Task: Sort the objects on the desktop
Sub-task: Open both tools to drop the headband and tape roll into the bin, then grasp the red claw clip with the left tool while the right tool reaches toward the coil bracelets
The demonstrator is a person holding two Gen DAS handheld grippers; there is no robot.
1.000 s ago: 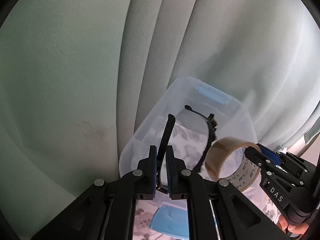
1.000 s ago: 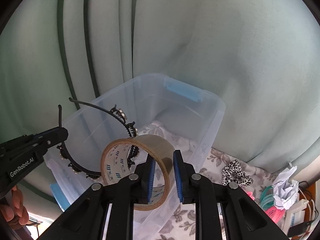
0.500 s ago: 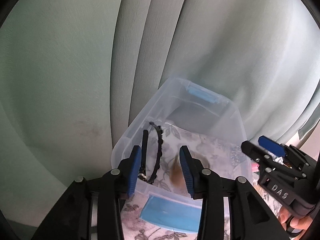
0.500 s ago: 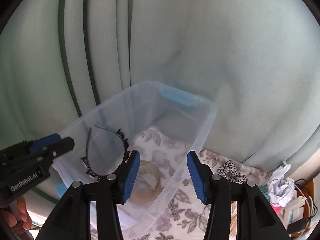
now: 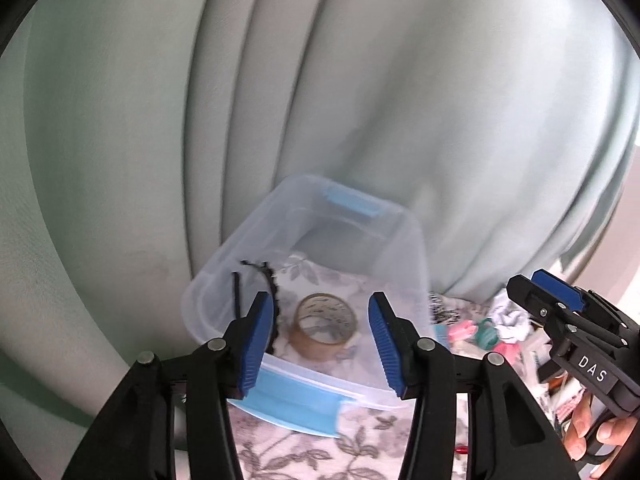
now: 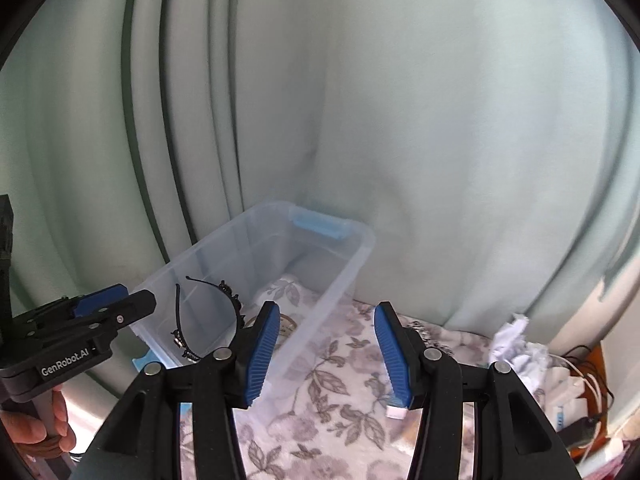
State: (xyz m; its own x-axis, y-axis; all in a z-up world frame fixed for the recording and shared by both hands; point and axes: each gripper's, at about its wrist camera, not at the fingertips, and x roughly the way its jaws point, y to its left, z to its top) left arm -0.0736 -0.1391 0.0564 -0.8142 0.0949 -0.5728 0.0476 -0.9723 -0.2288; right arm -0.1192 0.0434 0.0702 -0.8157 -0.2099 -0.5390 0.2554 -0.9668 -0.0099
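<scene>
A clear plastic bin (image 5: 404,256) with blue handles stands on the floral cloth against the curtain. Inside it lie a brown tape roll (image 5: 325,325) and a black toothed headband (image 5: 267,280). The bin (image 6: 352,256) and the headband (image 6: 208,312) also show in the right wrist view, where the tape roll (image 6: 289,323) is mostly hidden behind a finger. My left gripper (image 5: 320,320) is open and empty above the bin's near end. My right gripper (image 6: 326,330) is open and empty to the right of the bin.
A pale green curtain (image 6: 400,120) hangs close behind the bin. Right of it lie crumpled white paper (image 6: 516,344), cables (image 6: 588,380), and pink and teal items (image 5: 480,330). A small white piece (image 6: 396,413) lies on the cloth (image 6: 328,380). The other gripper shows at each view's edge.
Both grippers opened and let go: the headband and the tape roll dropped into the bin. Both grippers have since pulled back and up, opening wider.
</scene>
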